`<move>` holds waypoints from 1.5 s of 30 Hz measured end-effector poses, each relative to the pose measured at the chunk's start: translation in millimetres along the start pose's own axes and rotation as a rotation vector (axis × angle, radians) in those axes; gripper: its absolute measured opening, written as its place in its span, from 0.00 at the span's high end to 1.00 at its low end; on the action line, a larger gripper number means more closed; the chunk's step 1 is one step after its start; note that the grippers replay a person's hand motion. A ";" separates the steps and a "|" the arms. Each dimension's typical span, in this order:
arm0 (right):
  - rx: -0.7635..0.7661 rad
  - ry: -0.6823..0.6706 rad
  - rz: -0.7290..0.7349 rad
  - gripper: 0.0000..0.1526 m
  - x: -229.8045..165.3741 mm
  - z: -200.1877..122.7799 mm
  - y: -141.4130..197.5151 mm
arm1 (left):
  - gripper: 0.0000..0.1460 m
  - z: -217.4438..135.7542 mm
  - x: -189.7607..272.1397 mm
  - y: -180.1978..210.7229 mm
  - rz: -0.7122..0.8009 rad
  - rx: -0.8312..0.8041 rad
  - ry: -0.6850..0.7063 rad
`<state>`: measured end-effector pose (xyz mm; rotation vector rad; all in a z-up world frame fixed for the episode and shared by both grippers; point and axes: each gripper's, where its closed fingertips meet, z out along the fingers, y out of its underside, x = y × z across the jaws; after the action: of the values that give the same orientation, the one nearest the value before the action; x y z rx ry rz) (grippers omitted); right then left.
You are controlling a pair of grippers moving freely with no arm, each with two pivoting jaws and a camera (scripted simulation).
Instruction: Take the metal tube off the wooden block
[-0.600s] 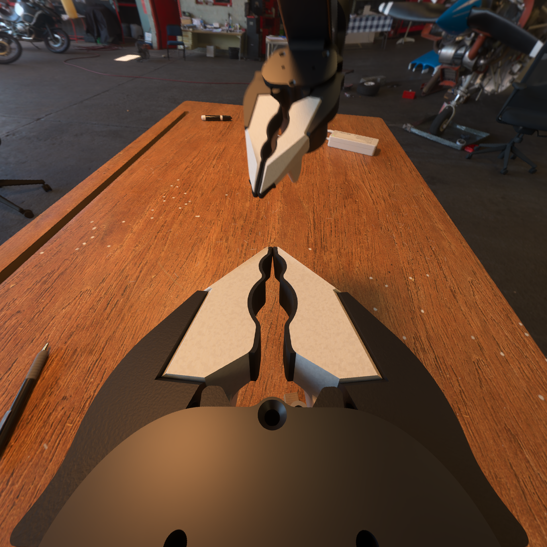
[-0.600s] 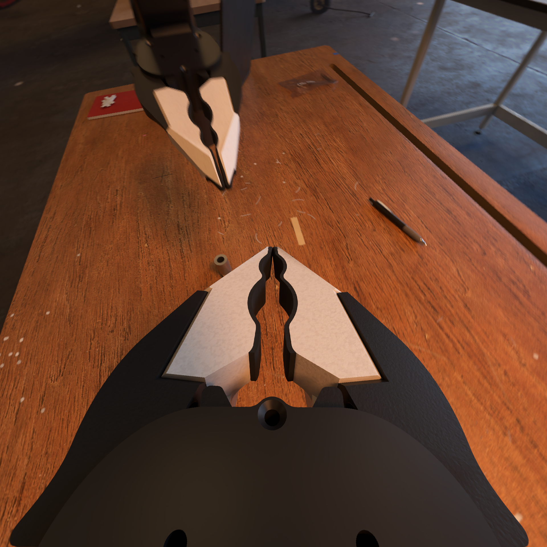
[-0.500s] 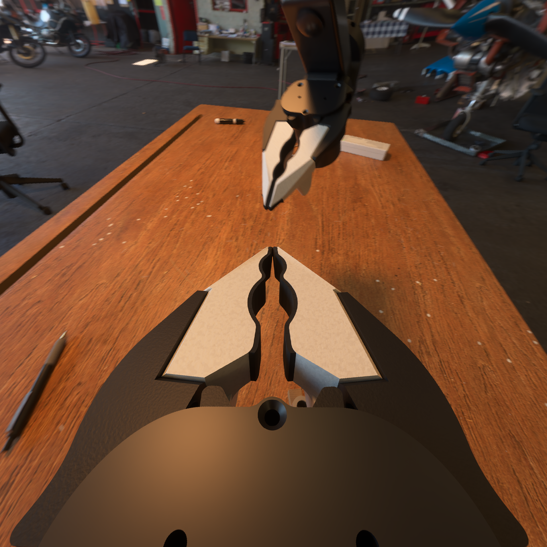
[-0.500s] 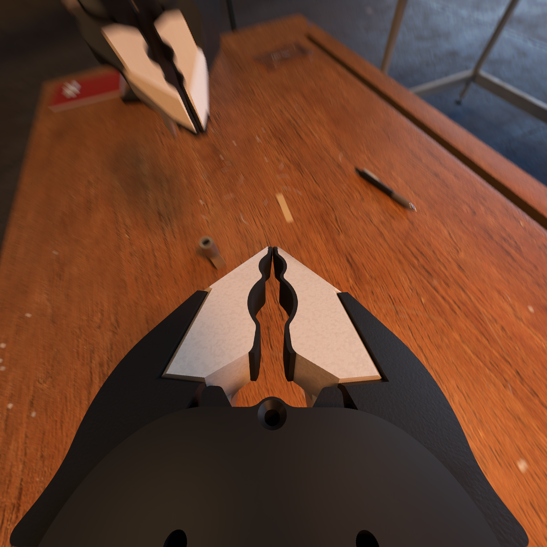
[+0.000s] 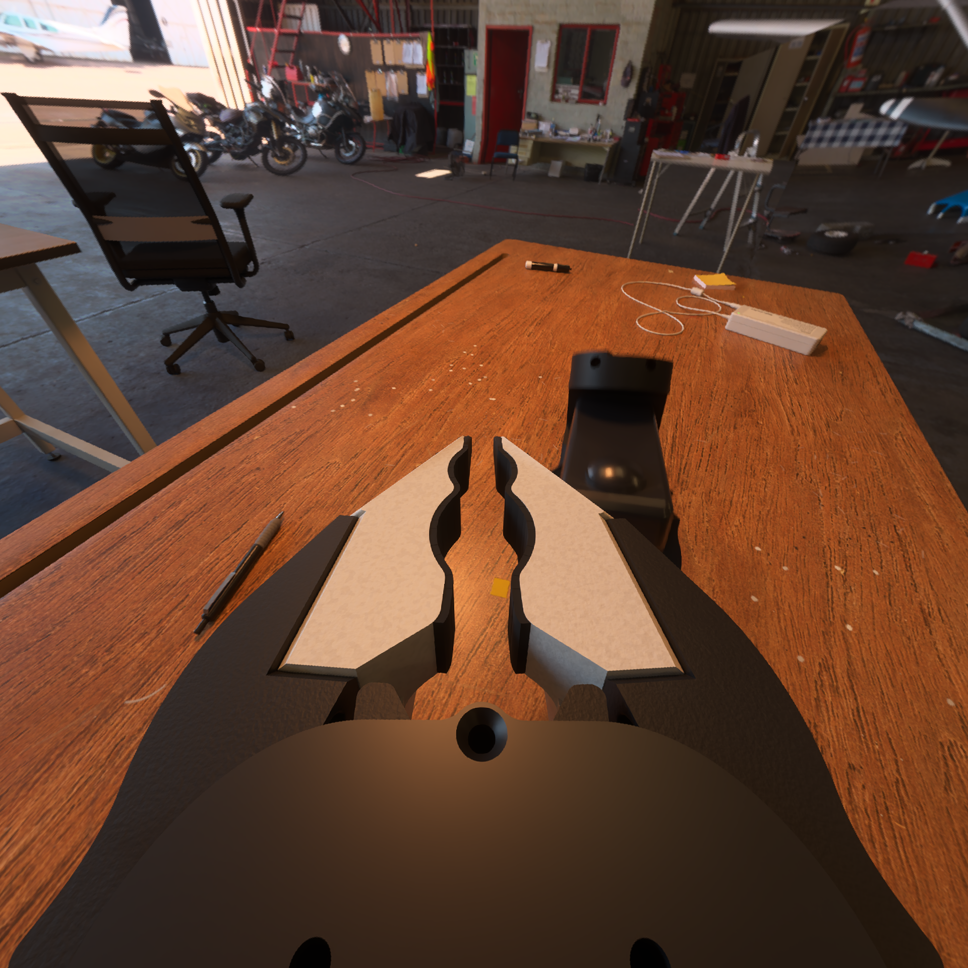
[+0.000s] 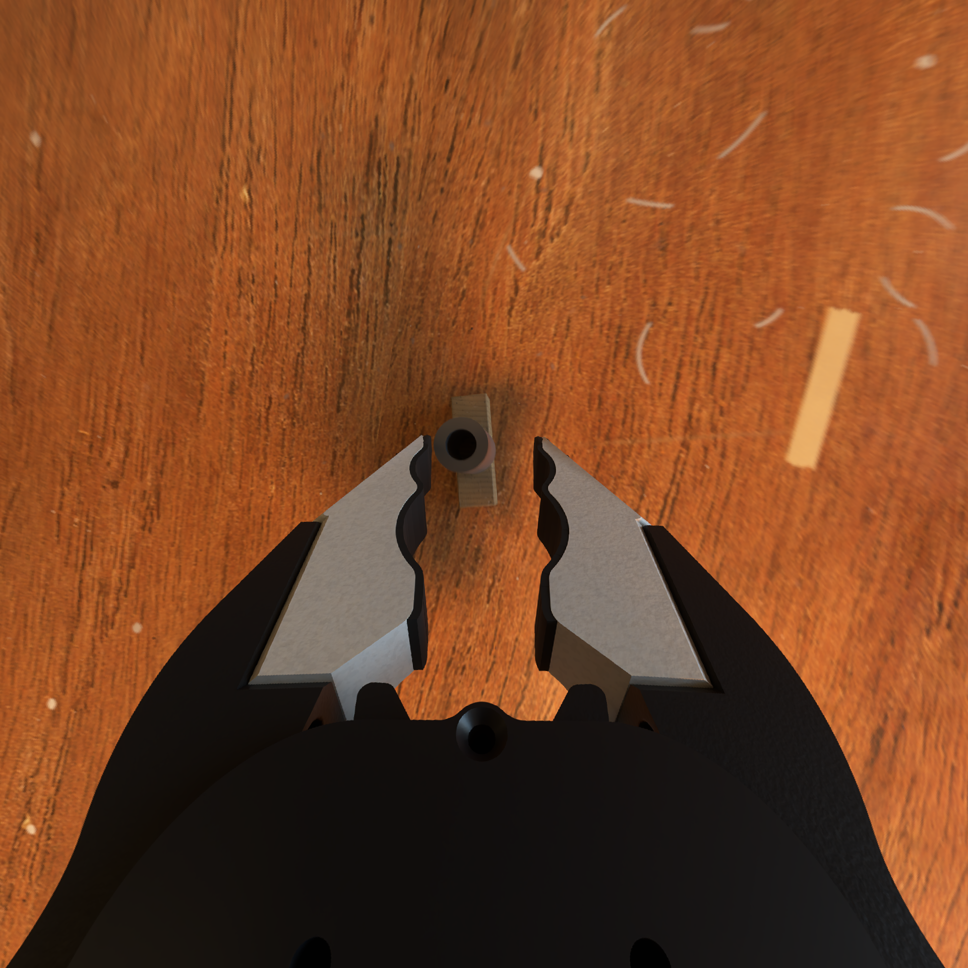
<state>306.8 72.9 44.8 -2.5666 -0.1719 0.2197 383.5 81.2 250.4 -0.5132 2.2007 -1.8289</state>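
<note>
1. Right tool (image 6: 482, 445): points straight down at the wooden surface (image 6: 209, 262). Fingers wide apart, nothing held.
2. Metal tube (image 6: 463, 445): dark grey, short, seen end-on w/ open bore facing the camera. Stands upright on the wooden block (image 6: 475, 490), not yet taken off. Sits just inside the left finger tip of the right tool, close to touching; contact can't be confirmed. Right finger tip well clear of it.
3. Wooden block: small, pale, narrow strip lying flat on the surface, between the two finger tips; tube covers its middle.
4. Near the block: pale flat strip (image 6: 822, 387) to the right, apart from it; thin curled shavings (image 6: 641, 353) scattered upper right.
5. Left tool (image 5: 482, 445): low over the surface, looking along it. Fingers slightly apart, narrow gap, nothing between them but bare surface and a small yellow-orange patch (image 5: 500, 587).
6. Left wrist view also shows: dark body of the right tool (image 5: 618, 445) just ahead-right of the finger tips; pencil (image 5: 241, 571) to the left; black marker (image 5: 547, 266), white adapter w/ cable (image 5: 775, 329) and yellow pad (image 5: 715, 281) at the far end.
7. Tube and block not visible in the left wrist view.
</note>
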 end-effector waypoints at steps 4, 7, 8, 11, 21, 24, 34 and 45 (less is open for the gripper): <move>-0.067 -0.024 -0.046 0.78 -3.2 24.6 9.7 | 0.94 -11.9 -8.0 -2.7 -0.026 0.034 -0.012; -0.061 -0.052 -0.073 0.84 -8.7 24.1 11.3 | 0.93 -17.2 -10.7 -4.6 -0.038 0.052 -0.012; -0.054 -0.048 -0.081 0.85 -9.1 18.8 9.7 | 0.93 -18.7 -11.1 -5.5 -0.037 0.055 -0.014; -0.043 0.020 -0.101 0.86 -3.9 -9.7 3.9 | 0.93 -24.4 -10.9 -11.2 -0.029 0.079 -0.022; -0.038 0.428 -0.126 0.86 34.6 -182.7 -18.3 | 0.87 -35.8 -14.9 -18.0 -0.043 0.105 -0.068; -0.070 0.574 -0.120 0.86 48.1 -244.3 -24.5 | 0.85 -37.0 -14.7 -18.5 -0.040 0.091 -0.086; -0.214 0.864 -0.044 0.86 63.4 -403.2 -9.5 | 0.84 -25.5 -11.9 -13.6 -0.036 0.046 -0.090; -0.142 0.796 0.198 0.86 94.6 -391.2 117.3 | 0.84 -16.7 -9.8 -8.4 -0.031 0.016 -0.084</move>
<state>483.4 -212.1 296.4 -2.5967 0.3758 -0.7595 386.8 98.8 261.5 -0.6125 2.1329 -1.8049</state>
